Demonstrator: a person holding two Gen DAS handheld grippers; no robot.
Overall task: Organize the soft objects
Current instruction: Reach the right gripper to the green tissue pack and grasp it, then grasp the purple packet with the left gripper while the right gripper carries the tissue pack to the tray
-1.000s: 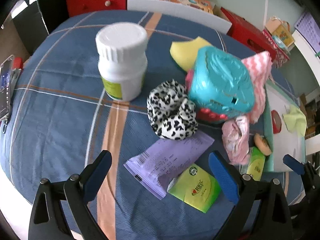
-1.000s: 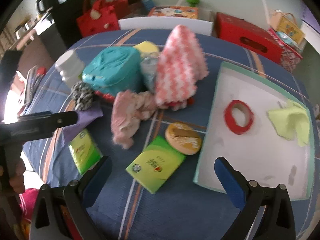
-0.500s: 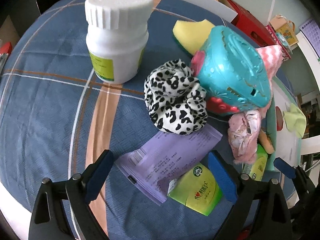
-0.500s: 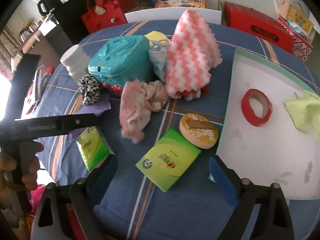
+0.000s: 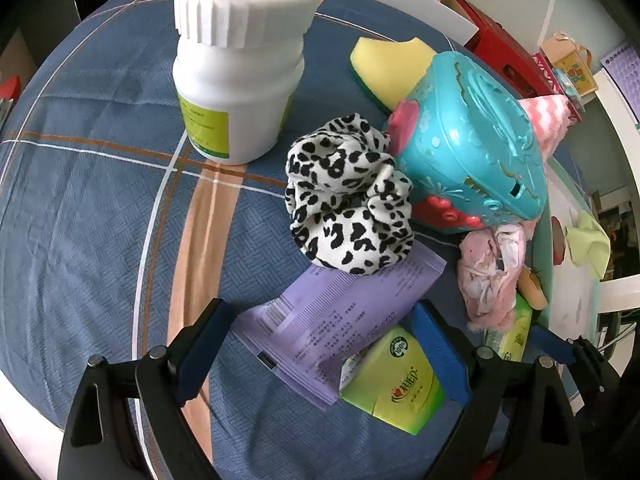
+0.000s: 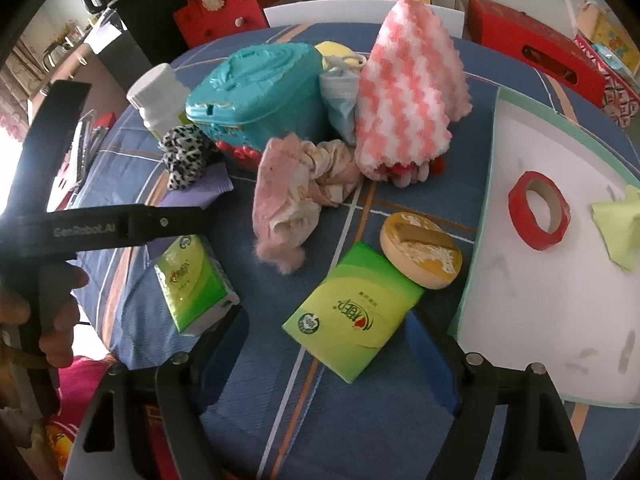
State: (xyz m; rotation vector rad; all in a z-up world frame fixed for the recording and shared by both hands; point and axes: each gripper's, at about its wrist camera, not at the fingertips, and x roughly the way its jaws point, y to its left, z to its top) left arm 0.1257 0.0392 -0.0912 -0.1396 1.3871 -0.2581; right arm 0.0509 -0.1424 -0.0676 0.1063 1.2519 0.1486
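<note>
Step in hand, as judged: approach, nothing yet lifted. The left gripper (image 5: 320, 344) was held with fingers spread wide over the purple packet (image 5: 340, 320), a flat, crinkled foil sachet, with a green tissue pack (image 5: 394, 388) just beside its right finger; nothing was pinched. The right gripper (image 6: 328, 356) was seen with fingers apart, its jaws having just been closing, astride a second green tissue pack (image 6: 354, 312), a glossy, pillowy rectangle, without pressing it. The leopard scrunchie (image 5: 348, 196), gathered and ruffled cloth, was lying against the teal plastic case (image 5: 472, 144), partly on the packet. A pink crumpled cloth (image 6: 292, 204) and a pink-and-white chenille towel (image 6: 408, 104), nubbly and draped into a cone, were noted mid-table. The white tray (image 6: 540, 320), green-rimmed, was holding a red tape roll (image 6: 540, 210) and a yellow cloth (image 6: 620, 228). Next move, judged: a further descent and a gentle closing upon each soft pack, then carriage to the tray.
</note>
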